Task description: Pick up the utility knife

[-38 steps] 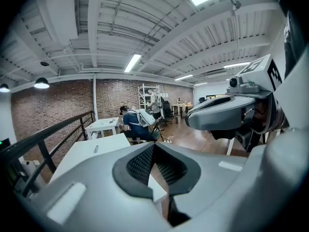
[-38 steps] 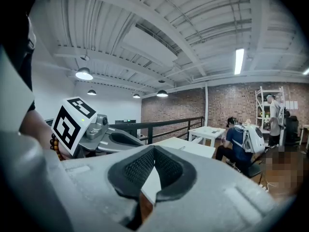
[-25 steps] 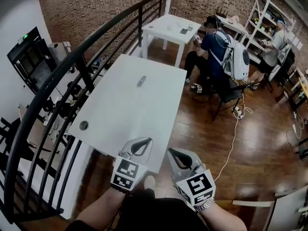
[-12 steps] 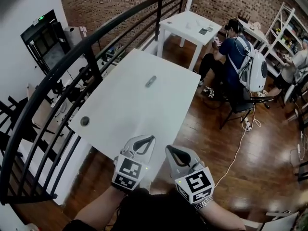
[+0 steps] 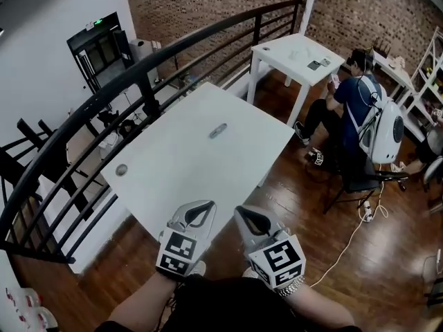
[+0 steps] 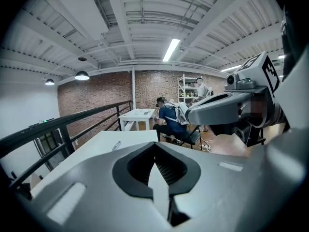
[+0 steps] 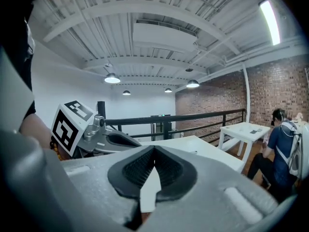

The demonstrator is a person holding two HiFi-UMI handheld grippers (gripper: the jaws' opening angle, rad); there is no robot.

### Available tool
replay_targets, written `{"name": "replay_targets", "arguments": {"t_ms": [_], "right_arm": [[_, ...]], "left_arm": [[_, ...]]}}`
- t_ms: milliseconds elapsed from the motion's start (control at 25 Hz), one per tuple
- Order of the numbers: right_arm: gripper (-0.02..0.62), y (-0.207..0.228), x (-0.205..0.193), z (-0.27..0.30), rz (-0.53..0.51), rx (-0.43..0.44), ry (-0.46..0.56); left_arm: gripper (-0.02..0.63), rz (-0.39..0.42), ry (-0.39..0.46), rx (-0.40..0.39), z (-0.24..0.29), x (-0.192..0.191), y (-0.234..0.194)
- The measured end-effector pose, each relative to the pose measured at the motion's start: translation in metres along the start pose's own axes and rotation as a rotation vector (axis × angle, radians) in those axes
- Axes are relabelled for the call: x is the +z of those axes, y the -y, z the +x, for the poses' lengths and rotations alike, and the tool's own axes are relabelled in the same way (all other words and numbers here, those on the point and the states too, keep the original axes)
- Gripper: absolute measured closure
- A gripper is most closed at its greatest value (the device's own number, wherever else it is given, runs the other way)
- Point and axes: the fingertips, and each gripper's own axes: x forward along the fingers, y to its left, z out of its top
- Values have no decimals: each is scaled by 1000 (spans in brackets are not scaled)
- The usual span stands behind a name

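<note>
The utility knife (image 5: 219, 131), small and grey, lies on the white table (image 5: 173, 178) toward its far side. In the left gripper view the knife (image 6: 116, 145) is a thin sliver on the tabletop, far ahead. Both grippers hover side by side over the table's near corner, well short of the knife. The left gripper (image 5: 206, 207) is shut with nothing in it, and its ridged pads meet at the tip (image 6: 155, 145). My right gripper (image 5: 240, 212) is likewise shut and empty, with its tips together (image 7: 154, 149). Each gripper shows in the other's view.
A black metal railing (image 5: 138, 75) runs along the table's left side. Behind stands a second white table (image 5: 297, 50), with a seated person in blue wearing a white backpack (image 5: 356, 109) on a chair. A cable (image 5: 346, 244) trails over the wooden floor. A round grommet (image 5: 122, 170) sits in the tabletop.
The head view has swung, so the table, knife and seated person have shifted to the right in the picture. Both grippers have moved with it, still side by side and shut.
</note>
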Motion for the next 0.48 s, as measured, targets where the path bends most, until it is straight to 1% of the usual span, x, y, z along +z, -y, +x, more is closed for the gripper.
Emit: {"name": "replay_targets", "arguments": {"t_ms": [200, 320, 480], "right_arm": [[603, 36, -4, -30, -14, 62, 12], [603, 54, -5, -47, -22, 81, 21], [603, 74, -4, -57, -17, 104, 39]], "left_arm": [[590, -16, 5, 89, 18, 12, 29], [590, -30, 6, 113, 29, 21, 48], [590, -7, 6, 137, 45, 30, 60]]}}
